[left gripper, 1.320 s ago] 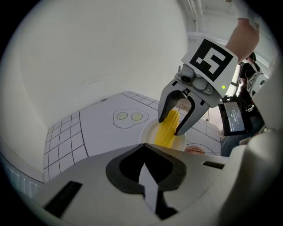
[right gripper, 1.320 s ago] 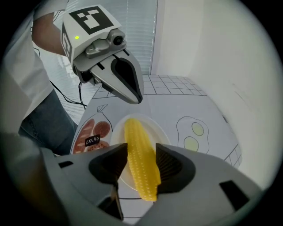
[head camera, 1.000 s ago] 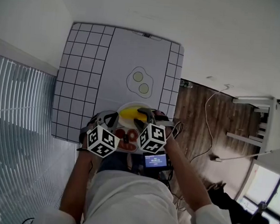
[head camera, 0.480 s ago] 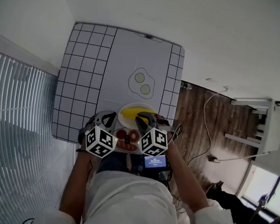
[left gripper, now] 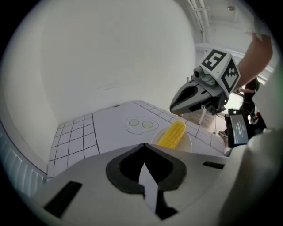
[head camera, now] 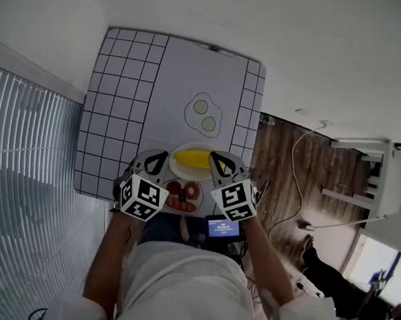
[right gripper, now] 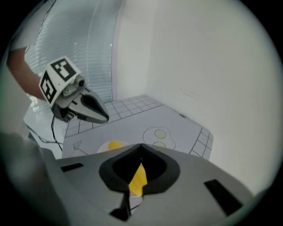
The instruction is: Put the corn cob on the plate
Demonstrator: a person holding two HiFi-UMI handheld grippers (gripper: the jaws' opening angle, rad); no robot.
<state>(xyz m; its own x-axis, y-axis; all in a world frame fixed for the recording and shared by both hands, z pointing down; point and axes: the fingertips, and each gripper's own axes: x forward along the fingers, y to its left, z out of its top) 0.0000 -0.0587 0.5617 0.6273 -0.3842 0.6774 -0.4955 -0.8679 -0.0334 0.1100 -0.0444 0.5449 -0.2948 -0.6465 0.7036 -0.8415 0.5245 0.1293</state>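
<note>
The yellow corn cob [head camera: 194, 158] lies on the white plate [head camera: 177, 169] near the table's front edge, with nothing gripping it. My right gripper [head camera: 216, 157] hovers just right of the cob. Its jaws have just been closing and now meet with nothing between them. In the right gripper view, the cob [right gripper: 138, 178] shows below the joined tips of my right gripper [right gripper: 141, 145]. My left gripper [head camera: 159, 158] hangs left of the plate, shut and empty. The left gripper view shows the cob [left gripper: 172, 133] on the plate [left gripper: 189, 142], beyond my left gripper [left gripper: 144, 145].
A checked mat [head camera: 119, 101] with a fried-egg drawing [head camera: 203, 114] covers the table. A second plate [head camera: 171, 205] holding red food sits at the front edge, between my hands. A small screen [head camera: 223, 227] hangs below it. Wooden floor [head camera: 289, 176] lies to the right.
My right gripper has let go of the cob's right end, closed its jaws, rolled and lifted away to the right. The left gripper has shifted only a little.
</note>
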